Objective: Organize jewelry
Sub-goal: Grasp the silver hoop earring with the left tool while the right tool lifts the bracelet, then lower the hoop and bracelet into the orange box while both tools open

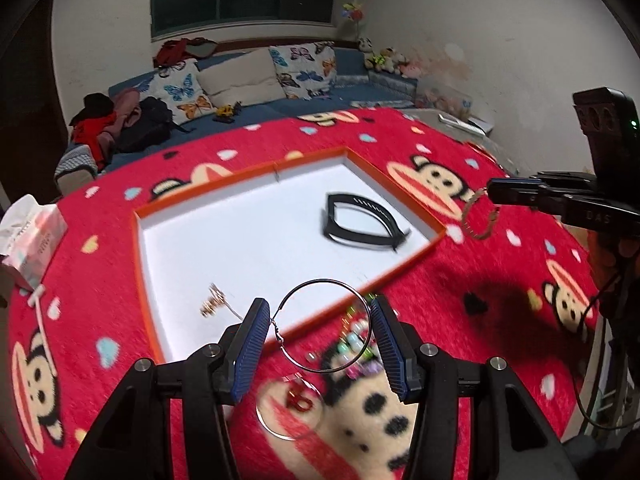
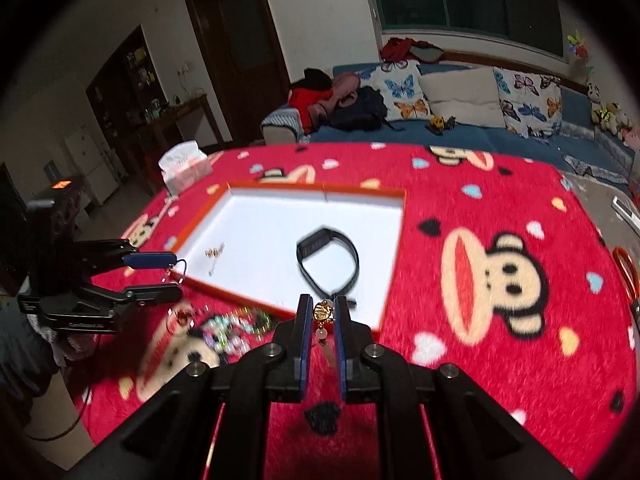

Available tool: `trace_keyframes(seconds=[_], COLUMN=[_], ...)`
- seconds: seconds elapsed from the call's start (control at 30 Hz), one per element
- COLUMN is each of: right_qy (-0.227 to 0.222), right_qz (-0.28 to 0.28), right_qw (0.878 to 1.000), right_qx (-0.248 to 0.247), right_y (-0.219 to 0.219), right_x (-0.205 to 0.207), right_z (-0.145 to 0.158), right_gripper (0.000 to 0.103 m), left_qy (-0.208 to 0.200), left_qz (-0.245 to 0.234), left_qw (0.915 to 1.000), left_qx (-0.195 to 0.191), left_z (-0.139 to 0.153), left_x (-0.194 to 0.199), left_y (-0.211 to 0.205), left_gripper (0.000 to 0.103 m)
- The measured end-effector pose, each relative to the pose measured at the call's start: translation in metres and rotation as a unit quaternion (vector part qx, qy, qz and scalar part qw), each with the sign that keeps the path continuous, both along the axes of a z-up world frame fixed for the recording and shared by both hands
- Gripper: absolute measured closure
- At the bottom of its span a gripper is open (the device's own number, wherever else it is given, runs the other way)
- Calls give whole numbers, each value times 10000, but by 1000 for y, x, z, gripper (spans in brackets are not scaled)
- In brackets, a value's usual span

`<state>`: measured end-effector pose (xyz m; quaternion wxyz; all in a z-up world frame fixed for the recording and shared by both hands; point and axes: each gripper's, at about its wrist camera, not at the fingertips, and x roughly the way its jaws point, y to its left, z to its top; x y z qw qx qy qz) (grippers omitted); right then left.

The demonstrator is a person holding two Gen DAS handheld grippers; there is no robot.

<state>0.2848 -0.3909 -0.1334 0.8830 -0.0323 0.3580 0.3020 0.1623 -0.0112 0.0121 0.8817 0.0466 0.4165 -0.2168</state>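
Note:
An orange-rimmed tray [image 1: 402, 184] with a white floor lies on the red blanket; it also shows in the right wrist view [image 2: 396, 248]. In it lie a black band [image 1: 362, 222] [image 2: 330, 260] and a small gold piece [image 1: 214, 304] [image 2: 214, 252]. My left gripper [image 1: 320, 320] holds a large thin hoop earring [image 1: 326, 324] between its wide-set blue pads, above the tray's near rim. My right gripper [image 2: 323, 312] is shut on a gold charm bracelet [image 2: 323, 312], which hangs as a loop in the left wrist view [image 1: 478, 218]. Colourful beads [image 1: 358, 340] [image 2: 232, 326] and a red hoop earring [image 1: 298, 400] lie on the blanket.
A tissue pack [image 1: 34, 236] [image 2: 186, 166] stands at the blanket's far left edge. An orange ring [image 2: 624, 276] lies at the right edge. A blue sofa [image 2: 460, 128] with cushions is behind the table.

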Motion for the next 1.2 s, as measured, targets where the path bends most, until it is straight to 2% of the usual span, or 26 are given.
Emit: trace_keyframes(seconds=[0.23,0.6,0.87,1.2], right_qy=[-118,-60,80,288], right_qz=[-17,-120,-276,-214], right_qw=[9999,9998,9988,9981], right_qx=[83,-138,-392,-509], right_y=[9,33,44,58], right_x=[30,89,115,121], right_z=[12,-6,-30,-49], right_gripper=[91,91,91,91], left_qy=[65,544,671,768], left_qz=[274,450,403,364], left_qw=[9995,9967,9960,9951], left_qx=[156,406,436,497], left_z=[1,-43,-62,-71], left_x=[45,109,125,129], left_y=[4,-7,-16,-23], left_gripper=[47,47,47,45])
